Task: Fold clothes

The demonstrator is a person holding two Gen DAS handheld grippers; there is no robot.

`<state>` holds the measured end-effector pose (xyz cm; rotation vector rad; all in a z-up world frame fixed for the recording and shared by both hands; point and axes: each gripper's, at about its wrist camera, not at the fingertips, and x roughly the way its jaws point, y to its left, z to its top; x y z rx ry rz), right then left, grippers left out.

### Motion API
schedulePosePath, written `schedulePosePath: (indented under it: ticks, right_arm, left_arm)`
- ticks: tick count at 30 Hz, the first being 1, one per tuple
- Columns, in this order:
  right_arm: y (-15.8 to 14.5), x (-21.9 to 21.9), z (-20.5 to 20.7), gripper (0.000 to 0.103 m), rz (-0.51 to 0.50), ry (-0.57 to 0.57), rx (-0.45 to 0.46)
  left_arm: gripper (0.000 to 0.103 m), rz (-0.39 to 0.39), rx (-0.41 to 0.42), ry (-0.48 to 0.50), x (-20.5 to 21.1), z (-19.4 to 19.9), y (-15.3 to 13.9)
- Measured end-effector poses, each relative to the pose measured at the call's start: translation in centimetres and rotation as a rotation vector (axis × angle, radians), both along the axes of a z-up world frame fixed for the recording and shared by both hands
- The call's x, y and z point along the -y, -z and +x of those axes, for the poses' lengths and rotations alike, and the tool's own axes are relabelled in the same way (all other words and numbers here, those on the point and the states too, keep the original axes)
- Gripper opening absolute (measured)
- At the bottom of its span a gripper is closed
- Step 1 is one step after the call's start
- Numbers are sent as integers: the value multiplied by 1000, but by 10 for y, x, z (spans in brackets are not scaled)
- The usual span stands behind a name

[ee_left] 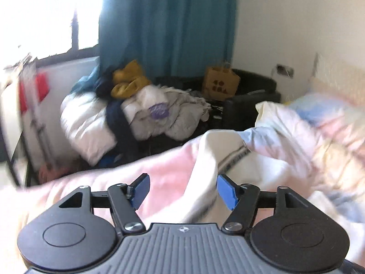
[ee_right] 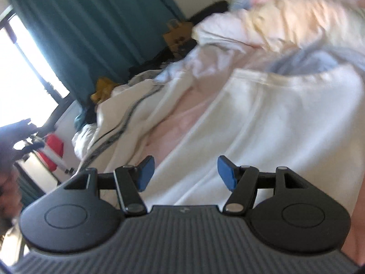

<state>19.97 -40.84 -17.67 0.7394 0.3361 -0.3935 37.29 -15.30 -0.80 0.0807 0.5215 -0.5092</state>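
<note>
left claw (ee_left: 183, 190): blue pads spread apart, nothing pinched. A fold of the white cloth runs through the gap between them, but neither pad is pressing on it.

right claw (ee_right: 186, 173): also spread wide and empty, hanging over the broad flat part of the garment.

the clothes: a white fabric garment with a dark-and-white striped trim band (ee_left: 205, 159) is spread loose on the bed (ee_left: 159, 178), over a pastel pink, blue and yellow bedcover. One end trails toward the bed's far edge by the window; the wide part (ee_right: 273, 125) lies nearer the middle.

risk 1: with both claws empty, the garment is free to slump. The end draped at the bed's edge could slide off toward the heap of clothes (ee_left: 146, 114) below.

risk 2: white cloth on a pale, rumpled cover. A claw closing low could easily bite the bedcover along with the garment and drag both.

risk 3: grabbing a mid-fold ridge instead of a hem or corner would make a crooked fold.

view: pretty smeary, so I think that striped band is a hem, but it could be a seam.
</note>
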Motion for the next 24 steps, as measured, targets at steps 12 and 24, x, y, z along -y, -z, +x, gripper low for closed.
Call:
schedulePosePath:
  ticks: [12, 24]
  right_arm:
    - [-45, -25, -26, 64, -117, -79, 92]
    - [-41, -15, -17, 64, 165, -282, 23]
  left_arm:
    - [75, -213, -37, -274, -158, -229, 2]
    - [78, -107, -8, -292, -173, -271, 57]
